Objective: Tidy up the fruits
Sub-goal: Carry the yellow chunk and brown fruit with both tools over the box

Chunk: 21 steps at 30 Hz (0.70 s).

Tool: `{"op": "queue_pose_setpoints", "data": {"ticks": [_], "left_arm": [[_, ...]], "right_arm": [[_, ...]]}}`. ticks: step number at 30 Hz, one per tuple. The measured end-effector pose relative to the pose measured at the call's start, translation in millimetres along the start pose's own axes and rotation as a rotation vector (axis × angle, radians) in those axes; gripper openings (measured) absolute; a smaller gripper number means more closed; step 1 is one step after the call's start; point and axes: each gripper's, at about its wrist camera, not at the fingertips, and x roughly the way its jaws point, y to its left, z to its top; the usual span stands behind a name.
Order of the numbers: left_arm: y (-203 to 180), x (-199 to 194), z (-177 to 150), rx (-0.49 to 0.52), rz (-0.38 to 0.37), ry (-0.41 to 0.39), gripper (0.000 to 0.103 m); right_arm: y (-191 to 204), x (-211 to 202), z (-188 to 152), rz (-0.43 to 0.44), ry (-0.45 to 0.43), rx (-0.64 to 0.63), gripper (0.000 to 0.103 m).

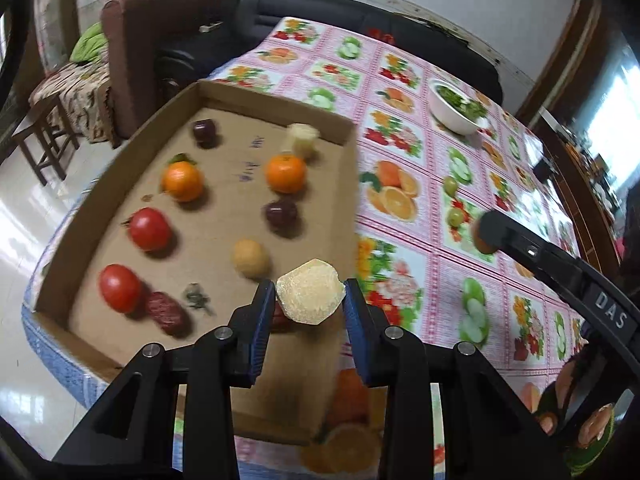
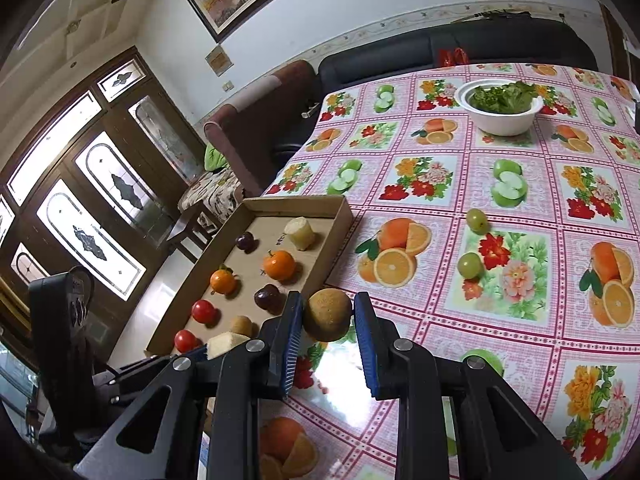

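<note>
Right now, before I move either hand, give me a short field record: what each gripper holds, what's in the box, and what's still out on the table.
left gripper: shut on pale yellow cut chunk, above near end of cardboard box
right gripper: shut on round tan fruit, above tablecloth beside box
in box: two oranges, two tomatoes, two dark red fruits, tan fruit, pale chunk, red date
on table: two green grapes, white bowl of greens
</note>
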Motion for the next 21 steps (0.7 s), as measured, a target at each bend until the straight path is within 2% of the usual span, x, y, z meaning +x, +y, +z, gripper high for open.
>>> {"op": "queue_pose_setpoints", "data": {"ticks": [11, 21], "left_arm": [[56, -3, 2, -0.11, 0.063, 0.002, 0.032], [44, -3, -17, -0.058, 0.011, 0.056, 0.032]], "right_arm": [[22, 15, -7, 0.042, 0.04, -0.045, 0.026], [54, 46, -10, 0.081, 0.102, -0.119, 0.026]]}}
